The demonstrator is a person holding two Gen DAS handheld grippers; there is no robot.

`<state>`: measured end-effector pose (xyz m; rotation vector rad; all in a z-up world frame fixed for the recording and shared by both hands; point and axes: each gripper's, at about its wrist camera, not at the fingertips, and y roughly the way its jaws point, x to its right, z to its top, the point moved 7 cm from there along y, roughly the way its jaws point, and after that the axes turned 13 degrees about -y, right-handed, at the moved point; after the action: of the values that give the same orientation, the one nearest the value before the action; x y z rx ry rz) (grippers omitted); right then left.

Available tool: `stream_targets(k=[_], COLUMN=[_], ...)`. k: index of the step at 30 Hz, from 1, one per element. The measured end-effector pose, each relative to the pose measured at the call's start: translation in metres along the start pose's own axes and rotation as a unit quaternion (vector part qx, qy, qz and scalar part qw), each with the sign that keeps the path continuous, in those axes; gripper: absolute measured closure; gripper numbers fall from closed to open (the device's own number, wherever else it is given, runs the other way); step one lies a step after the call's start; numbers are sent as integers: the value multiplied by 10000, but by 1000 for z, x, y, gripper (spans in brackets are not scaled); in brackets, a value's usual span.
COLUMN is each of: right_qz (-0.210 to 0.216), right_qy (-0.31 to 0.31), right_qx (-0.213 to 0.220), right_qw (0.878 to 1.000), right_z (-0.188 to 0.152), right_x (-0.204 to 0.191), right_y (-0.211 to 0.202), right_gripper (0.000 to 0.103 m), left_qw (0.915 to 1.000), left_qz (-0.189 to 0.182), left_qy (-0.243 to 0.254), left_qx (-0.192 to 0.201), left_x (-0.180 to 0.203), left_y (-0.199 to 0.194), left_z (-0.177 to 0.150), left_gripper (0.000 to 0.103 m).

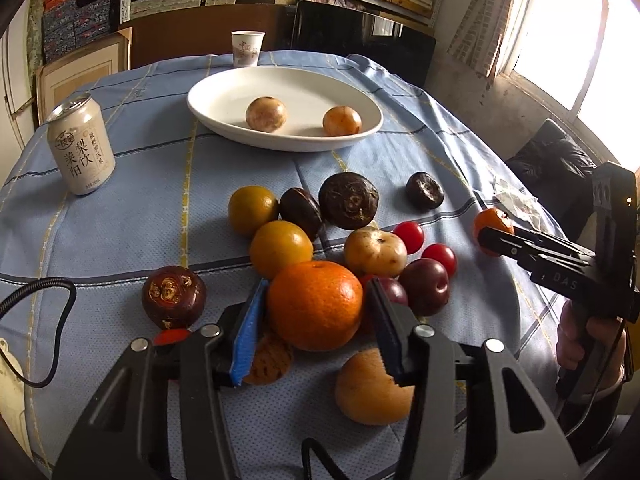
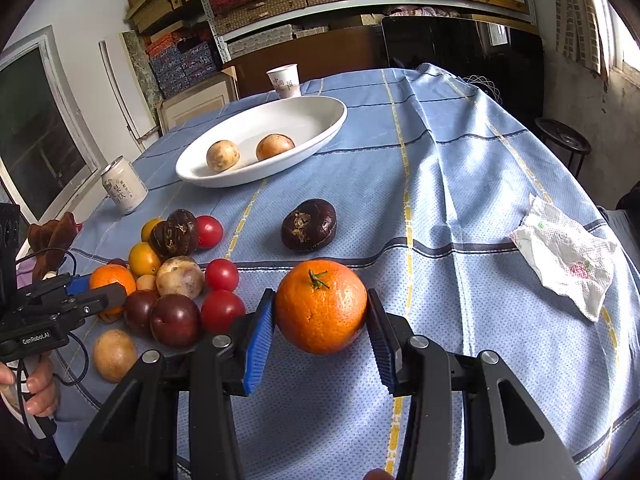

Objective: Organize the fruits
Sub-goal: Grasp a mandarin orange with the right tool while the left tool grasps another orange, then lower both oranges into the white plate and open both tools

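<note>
My left gripper [image 1: 316, 300] is shut on a large orange [image 1: 315, 305] in the fruit pile, blue pads on both its sides. My right gripper [image 2: 321, 308] is shut on a second orange [image 2: 321, 306] with a green stem, right of the pile; that orange shows in the left wrist view [image 1: 493, 224] too. The white oval plate [image 1: 216, 96] at the back holds two tan round fruits [image 1: 266, 114]. The pile holds yellow fruits [image 1: 253, 209], dark water chestnuts [image 1: 348, 200], red cherry tomatoes [image 1: 409, 236] and dark plums [image 1: 425, 286].
A drink can [image 1: 82, 146] stands at the left and a paper cup [image 1: 247, 49] behind the plate. A crumpled tissue [image 2: 568, 258] lies at the right. A lone dark chestnut [image 2: 308, 224] sits mid-table. The blue cloth [image 2: 440, 160] falls off at the right edge.
</note>
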<state>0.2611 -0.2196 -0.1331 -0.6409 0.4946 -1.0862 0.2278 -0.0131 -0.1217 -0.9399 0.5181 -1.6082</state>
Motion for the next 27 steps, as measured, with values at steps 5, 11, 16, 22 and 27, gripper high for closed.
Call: stream_targets(k=[5, 11, 16, 22, 27], right_qz=[-31, 179, 428, 894, 1045], right_qy=[-45, -393, -578, -642, -652], right_qx=[-36, -33, 484, 403, 147], right_qw=[10000, 9991, 9962, 9931, 9923], right_z=[0, 25, 87, 143, 160], right_x=[-2, -14, -27, -48, -57], right_y=[2, -1, 6, 70, 109], right_gripper=[58, 58, 58, 58, 58], left_qw=[10000, 9993, 9988, 9976, 9943], left_qz=[-16, -318, -344, 160, 570], left_qy=[-28, -144, -347, -666, -877], left_qx=[-20, -128, -74, -39, -205], left_x=[0, 2, 2, -16, -43], left_y=[-1, -17, -5, 55, 101], left_z=[0, 30, 96, 178, 214], left_gripper=[55, 55, 55, 55, 55])
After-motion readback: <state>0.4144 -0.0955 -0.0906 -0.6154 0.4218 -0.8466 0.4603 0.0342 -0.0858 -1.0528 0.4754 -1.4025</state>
